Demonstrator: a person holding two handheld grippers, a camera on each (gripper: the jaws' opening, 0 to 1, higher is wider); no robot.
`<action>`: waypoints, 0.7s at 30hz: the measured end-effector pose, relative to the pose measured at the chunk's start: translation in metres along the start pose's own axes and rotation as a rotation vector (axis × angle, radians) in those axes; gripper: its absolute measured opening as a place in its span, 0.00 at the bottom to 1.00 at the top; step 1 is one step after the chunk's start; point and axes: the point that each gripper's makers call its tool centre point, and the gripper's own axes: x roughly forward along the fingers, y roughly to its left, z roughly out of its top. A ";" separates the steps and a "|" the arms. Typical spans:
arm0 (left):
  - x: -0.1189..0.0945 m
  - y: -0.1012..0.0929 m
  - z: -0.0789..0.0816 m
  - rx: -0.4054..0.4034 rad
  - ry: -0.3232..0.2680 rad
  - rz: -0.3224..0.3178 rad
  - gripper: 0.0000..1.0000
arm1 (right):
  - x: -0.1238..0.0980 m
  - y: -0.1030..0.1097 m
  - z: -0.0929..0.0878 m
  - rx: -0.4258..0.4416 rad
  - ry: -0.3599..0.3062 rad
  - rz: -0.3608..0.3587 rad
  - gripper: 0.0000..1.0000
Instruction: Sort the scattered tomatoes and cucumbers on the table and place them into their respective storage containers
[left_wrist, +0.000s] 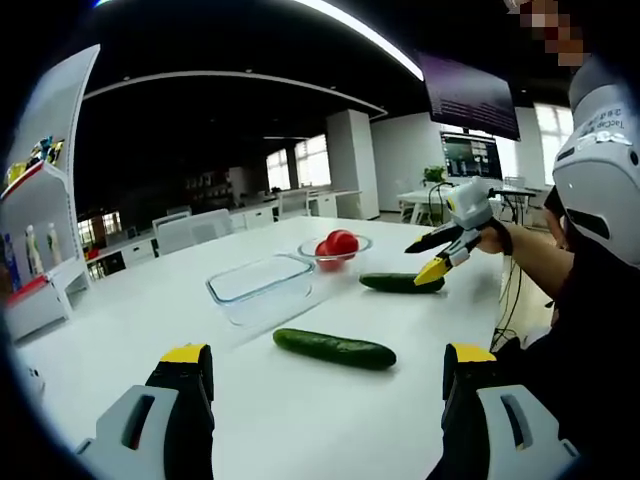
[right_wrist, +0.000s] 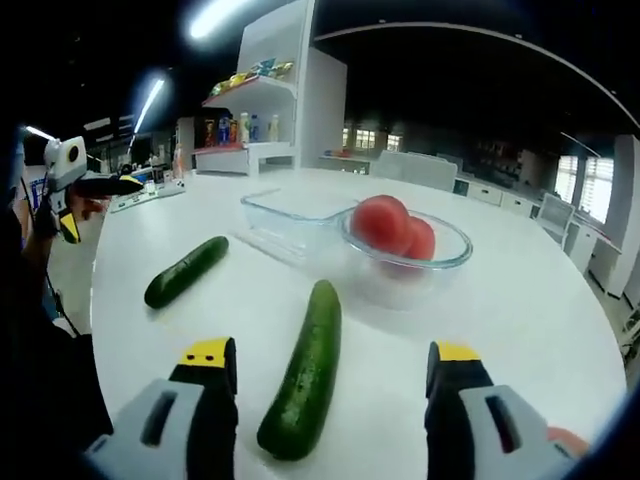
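Right claw (right_wrist: 330, 375) open, straddling cucumber (right_wrist: 303, 370).

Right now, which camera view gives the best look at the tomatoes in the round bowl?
The right gripper view: the tomatoes sit close and large inside the round glass bowl, two clearly separable. The left gripper view shows them farther off and small, beyond the rectangular container.

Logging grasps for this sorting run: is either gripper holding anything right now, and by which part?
Nothing is held. The left gripper and the right gripper are both open, and both cucumbers lie free.
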 end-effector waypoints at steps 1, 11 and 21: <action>0.000 0.000 0.000 -0.001 0.000 0.000 0.95 | 0.002 0.001 -0.001 -0.001 0.005 0.002 0.69; 0.003 -0.001 -0.001 -0.007 0.001 -0.002 0.95 | 0.025 0.011 -0.009 -0.005 0.034 0.032 0.63; 0.005 0.000 -0.003 -0.010 0.007 -0.001 0.95 | 0.030 0.016 -0.016 -0.010 0.063 0.046 0.43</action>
